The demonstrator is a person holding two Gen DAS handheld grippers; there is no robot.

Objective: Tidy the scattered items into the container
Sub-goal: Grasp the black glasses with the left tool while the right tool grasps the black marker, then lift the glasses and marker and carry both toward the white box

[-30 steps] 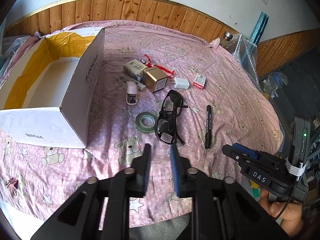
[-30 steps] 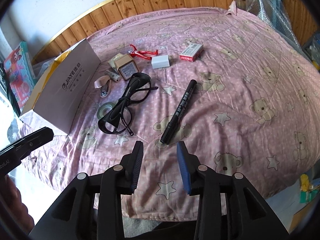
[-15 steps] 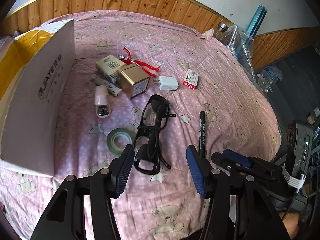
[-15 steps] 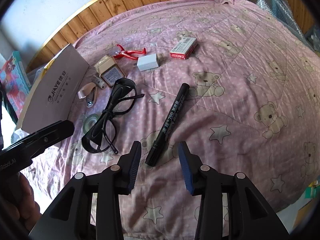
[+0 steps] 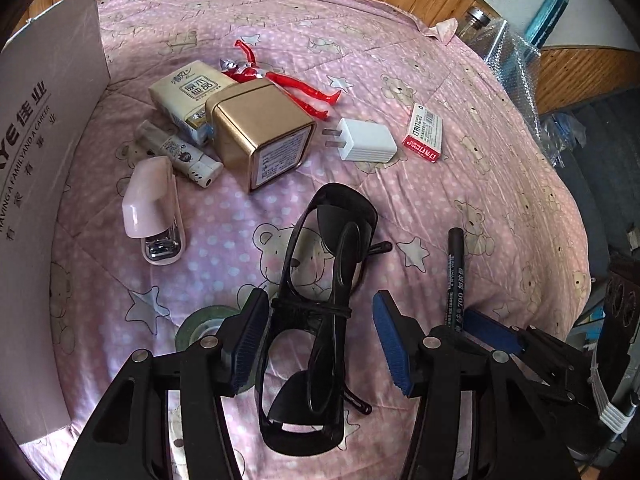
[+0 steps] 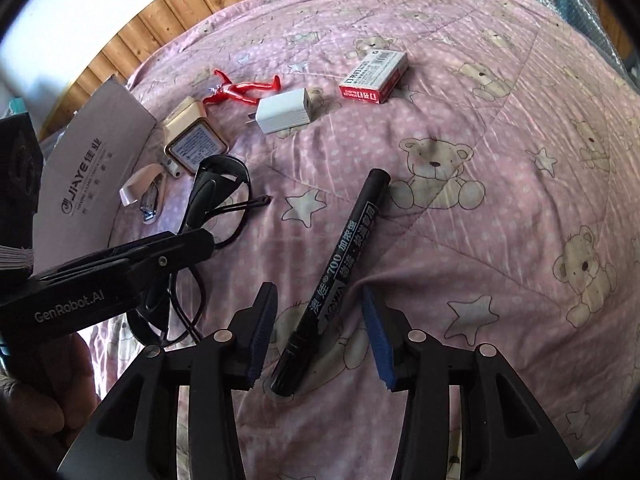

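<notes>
Open left tongs (image 5: 320,336) straddle black safety glasses (image 5: 320,320) on the bed; open right tongs (image 6: 318,328) bracket a black marker (image 6: 336,276). Next: squeeze, lift, carry to the cardboard box (image 5: 44,152).

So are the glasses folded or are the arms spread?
Folded, mostly: on the black glasses one arm lies across the lenses, while the other arm's tip pokes out sideways. They lie flat on the pink quilt.

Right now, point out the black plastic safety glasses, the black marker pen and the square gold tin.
black plastic safety glasses (image 5: 316,312), left wrist view, on the bridge.
black marker pen (image 6: 340,256), right wrist view, on the printed barrel.
square gold tin (image 5: 256,120), left wrist view, on its top side.
</notes>
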